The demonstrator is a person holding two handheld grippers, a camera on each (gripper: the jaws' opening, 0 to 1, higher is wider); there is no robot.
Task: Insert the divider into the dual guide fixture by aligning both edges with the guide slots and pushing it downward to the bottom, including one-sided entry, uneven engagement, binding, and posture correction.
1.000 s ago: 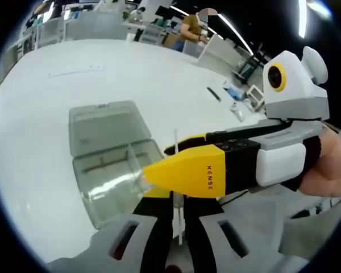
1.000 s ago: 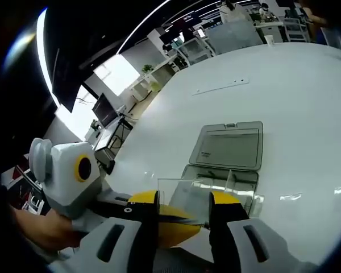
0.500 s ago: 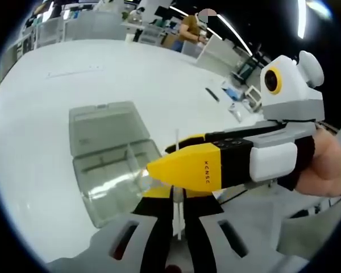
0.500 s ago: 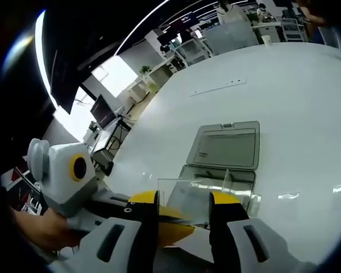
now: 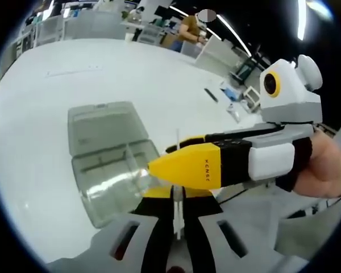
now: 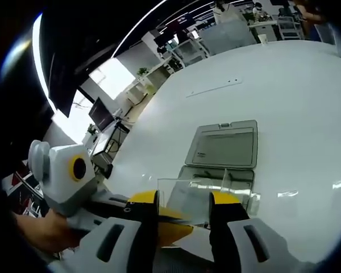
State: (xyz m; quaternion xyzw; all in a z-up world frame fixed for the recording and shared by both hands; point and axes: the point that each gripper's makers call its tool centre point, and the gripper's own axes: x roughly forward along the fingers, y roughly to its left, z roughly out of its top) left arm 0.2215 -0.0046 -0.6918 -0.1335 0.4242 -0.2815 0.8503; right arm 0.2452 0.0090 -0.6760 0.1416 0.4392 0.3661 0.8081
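The clear divider (image 6: 184,199) hangs above the white table, face-on between my right gripper's (image 6: 184,210) yellow jaws, which press on its two side edges. In the left gripper view the divider (image 5: 177,142) is a thin edge-on line, and my left gripper (image 5: 176,227) is shut on its lower part. My right gripper (image 5: 159,169) comes in from the right, its yellow jaw crossing the divider. My left gripper (image 6: 173,228) reaches under the plate from the left. The clear guide box (image 5: 111,185) (image 6: 216,179) lies beyond with its lid (image 5: 105,128) (image 6: 224,145) folded open flat.
The white table (image 5: 159,74) spreads wide around the box. A thin pale strip (image 5: 74,71) (image 6: 211,87) lies beyond the lid, and a dark pen (image 5: 211,94) lies at the right. A person (image 5: 190,28) stands among desks far behind. A hand (image 5: 329,165) holds the right gripper.
Both grippers keep their hold on the divider. The right gripper has edged slightly left and up in the left gripper view; the box has not moved.
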